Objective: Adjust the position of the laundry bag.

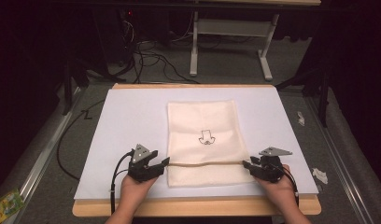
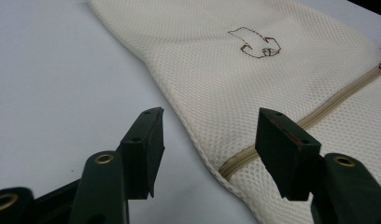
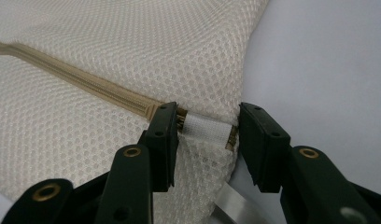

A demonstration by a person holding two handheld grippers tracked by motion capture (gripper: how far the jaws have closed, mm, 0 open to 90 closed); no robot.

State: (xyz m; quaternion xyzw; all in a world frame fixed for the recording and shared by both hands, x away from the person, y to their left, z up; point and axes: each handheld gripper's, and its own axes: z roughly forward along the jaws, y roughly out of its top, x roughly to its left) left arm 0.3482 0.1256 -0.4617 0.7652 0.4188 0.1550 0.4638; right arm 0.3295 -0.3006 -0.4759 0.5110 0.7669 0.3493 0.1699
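A cream mesh bag [image 1: 202,140] lies flat near the middle of a white sheet [image 1: 128,121] covering the table [image 1: 193,206], a small dark outline motif [image 1: 207,137] printed at its centre and a tan zipper [image 1: 205,163] running straight across its near end from edge to edge. In the left gripper view the same bag [image 2: 254,70] stretches away with the motif [image 2: 256,43] toward its far part and the zipper [image 2: 319,112] ending at the hem close to the jaws. The left tongs [image 1: 164,162], held in a hand [image 1: 135,186] rising from the bottom of the high view, stand wide apart at the bag's left edge, one jaw over the bare sheet [image 2: 62,70] and the other over the mesh, gripping nothing. The right tongs [image 1: 246,164], in the other hand [image 1: 277,186], sit at the zipper's opposite end; in the right gripper view their jaws flank a short white tab [image 3: 206,130] at the zipper's [image 3: 86,84] end, close against it on both sides, though whether they actually pinch it cannot be told. A pale strip [image 3: 233,203] lies on the sheet just below. Black cables [image 1: 151,58] trail over the grey floor beyond the table.
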